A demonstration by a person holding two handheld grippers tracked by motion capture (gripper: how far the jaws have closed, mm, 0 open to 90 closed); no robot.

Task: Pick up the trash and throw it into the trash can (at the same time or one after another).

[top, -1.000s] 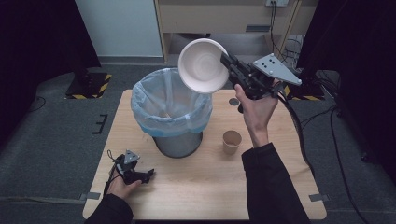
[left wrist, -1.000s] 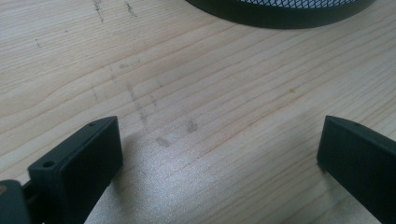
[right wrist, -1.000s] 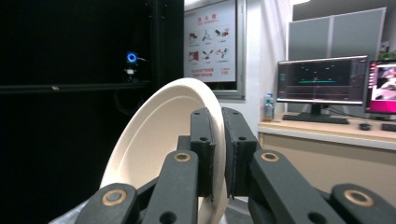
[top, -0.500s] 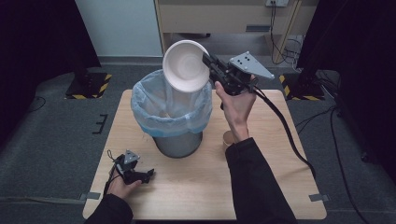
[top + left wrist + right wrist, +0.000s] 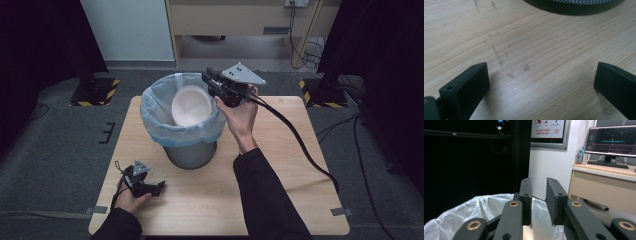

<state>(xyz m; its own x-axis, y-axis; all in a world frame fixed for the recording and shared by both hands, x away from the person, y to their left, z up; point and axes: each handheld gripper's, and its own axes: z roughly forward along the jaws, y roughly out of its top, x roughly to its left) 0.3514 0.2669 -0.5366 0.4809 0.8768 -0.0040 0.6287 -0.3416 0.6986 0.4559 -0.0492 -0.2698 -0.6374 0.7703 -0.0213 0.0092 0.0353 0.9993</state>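
My right gripper, jaws just parted with nothing between, releases the white bowl into the lined bin; light, stiff, rim-pinchable; my left gripper rests spread

White bowl, tilted, inside the bag-lined bin.

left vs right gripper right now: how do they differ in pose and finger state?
The left gripper sits low at the near edge of the wooden table, fingers wide apart over bare wood. The right gripper is held up at the rim of the lined trash bin, fingers a narrow gap apart, just opening with nothing between them; the white bowl is inside the bin's mouth. Both are hand-held and hold nothing.
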